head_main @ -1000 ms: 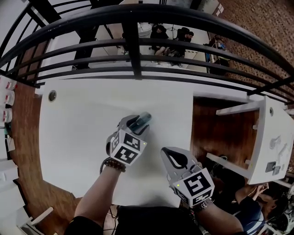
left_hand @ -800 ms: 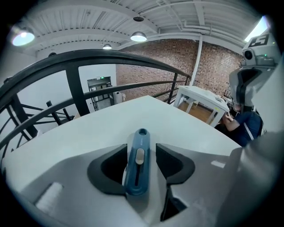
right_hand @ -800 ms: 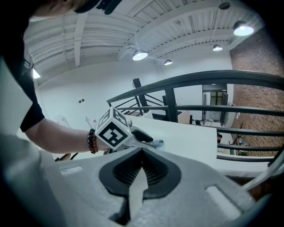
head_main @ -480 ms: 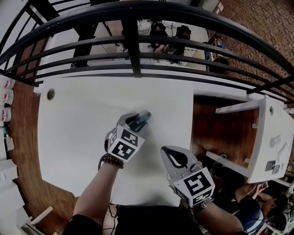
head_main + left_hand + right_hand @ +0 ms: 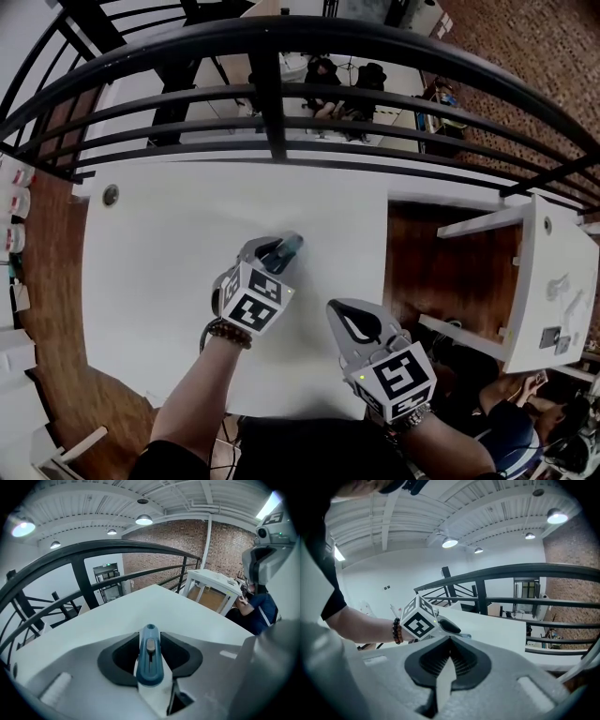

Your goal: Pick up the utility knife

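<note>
The utility knife (image 5: 290, 245), blue-grey with a slider on top, lies on the white table (image 5: 169, 244); its tip pokes out past my left gripper (image 5: 277, 251). In the left gripper view the knife (image 5: 150, 660) sits lengthwise between the dark pads (image 5: 185, 658), which have just been closing and now touch both of its sides. My right gripper (image 5: 353, 321) hovers near the table's front right, shut with nothing in it; in the right gripper view its jaws (image 5: 450, 645) meet in a thin seam, and the left gripper (image 5: 443, 627) shows beyond them.
A black railing (image 5: 272, 94) runs along the table's far edge, with seated people (image 5: 347, 80) on the floor below. A second white table (image 5: 553, 281) stands to the right across a wooden gap. A person (image 5: 511, 427) sits at the lower right.
The left gripper's jaws have narrowed round the knife. Both hands have stayed about where they were.
</note>
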Available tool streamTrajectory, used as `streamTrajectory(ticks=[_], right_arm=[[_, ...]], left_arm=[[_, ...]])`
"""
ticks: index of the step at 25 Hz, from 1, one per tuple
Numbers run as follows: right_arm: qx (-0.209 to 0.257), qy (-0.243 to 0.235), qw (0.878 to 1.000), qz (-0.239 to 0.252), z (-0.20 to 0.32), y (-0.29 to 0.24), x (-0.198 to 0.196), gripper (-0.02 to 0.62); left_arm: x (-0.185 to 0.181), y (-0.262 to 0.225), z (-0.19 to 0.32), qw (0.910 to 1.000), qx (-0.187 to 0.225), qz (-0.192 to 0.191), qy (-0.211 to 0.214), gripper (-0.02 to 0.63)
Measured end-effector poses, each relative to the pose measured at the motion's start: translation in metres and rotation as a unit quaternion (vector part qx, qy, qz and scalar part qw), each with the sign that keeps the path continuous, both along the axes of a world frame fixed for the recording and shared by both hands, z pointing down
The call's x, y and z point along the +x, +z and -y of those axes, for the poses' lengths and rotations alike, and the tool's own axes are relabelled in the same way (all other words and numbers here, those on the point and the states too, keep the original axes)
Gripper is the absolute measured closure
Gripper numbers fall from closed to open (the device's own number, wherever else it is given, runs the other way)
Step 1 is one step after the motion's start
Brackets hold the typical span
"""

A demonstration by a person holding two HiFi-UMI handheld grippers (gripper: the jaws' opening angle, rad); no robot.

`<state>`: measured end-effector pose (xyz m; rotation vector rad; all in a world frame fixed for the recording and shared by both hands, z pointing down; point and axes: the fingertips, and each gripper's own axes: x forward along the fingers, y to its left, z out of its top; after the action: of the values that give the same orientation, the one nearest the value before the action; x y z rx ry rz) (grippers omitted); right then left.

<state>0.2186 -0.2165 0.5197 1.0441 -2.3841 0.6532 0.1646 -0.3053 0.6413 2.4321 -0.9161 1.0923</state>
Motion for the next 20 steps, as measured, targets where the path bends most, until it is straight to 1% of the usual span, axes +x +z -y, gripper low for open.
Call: streamTrajectory(ticks=[7,10,12,15,20], right_arm=[[0.027,-0.004,1.000,0.008,-0.015,-0.029,-0.003,0.603],[0.037,-0.009,0.999,0.011,-0.025,-0.042,-0.004,0.603],[0.043,-0.009,0.999,0.013,-0.033,-0.047,-0.003,0.603],[0.054,-0.010,0.998,0.016,-0.046,-0.057,-0.002,0.603],[0.070,-0.011,0.997,0.019,-0.071,-0.070,0.000,0.603]], left_arm=[[0.000,-0.031,-0.021,0.9998,0.018,0.000,-0.003,0.451],[0.000,-0.047,-0.032,0.9995,0.033,-0.003,-0.005,0.454],[-0.001,-0.060,-0.039,0.9987,0.050,-0.002,-0.010,0.591],[-0.003,-0.076,-0.051,0.9974,0.071,0.007,-0.012,0.591],[-0.015,-0.085,-0.077,0.9969,0.070,0.010,-0.033,0.591]])
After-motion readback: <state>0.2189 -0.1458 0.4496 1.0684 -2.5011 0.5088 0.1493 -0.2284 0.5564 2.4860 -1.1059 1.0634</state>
